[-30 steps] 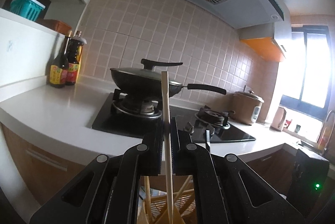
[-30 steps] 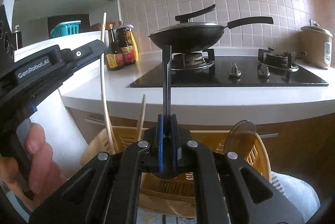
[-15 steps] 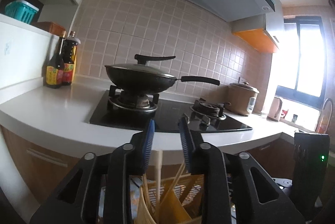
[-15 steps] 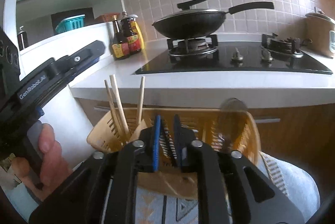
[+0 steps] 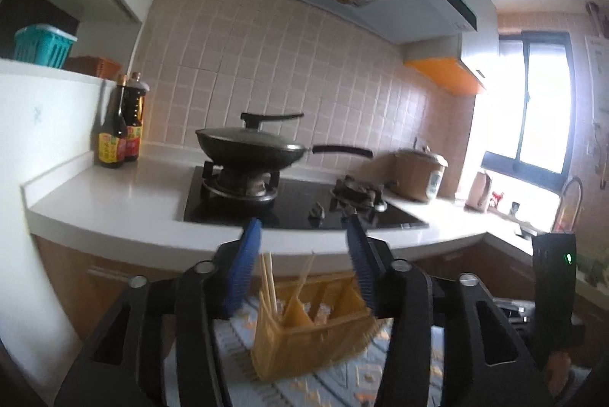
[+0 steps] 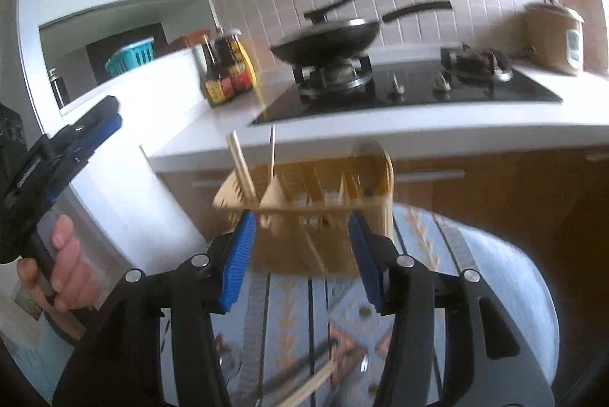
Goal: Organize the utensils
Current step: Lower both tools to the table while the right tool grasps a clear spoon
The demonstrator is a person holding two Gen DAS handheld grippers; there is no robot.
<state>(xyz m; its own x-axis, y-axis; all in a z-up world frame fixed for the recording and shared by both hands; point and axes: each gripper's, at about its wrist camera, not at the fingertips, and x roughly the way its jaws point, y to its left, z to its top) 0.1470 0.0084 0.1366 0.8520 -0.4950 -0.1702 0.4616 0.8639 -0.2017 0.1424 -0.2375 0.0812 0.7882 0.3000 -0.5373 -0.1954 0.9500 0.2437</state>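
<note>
Standing on a patterned cloth [image 6: 289, 323] below the white counter [image 5: 114, 201], the yellow utensil basket [image 5: 312, 338] holds upright chopsticks [image 6: 239, 163] in its left compartment; the left gripper [image 5: 304, 266] and right gripper [image 6: 300, 247] frame it, jaws just opened, nothing between them; more utensils [image 6: 304, 384] lie on the cloth; a wok [image 5: 251, 148] sits on the stove [image 5: 289, 213].

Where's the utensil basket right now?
The yellow utensil basket sits on the patterned cloth below the counter edge, centred just ahead of the right gripper; the left wrist view shows it between the open jaws too.
</note>
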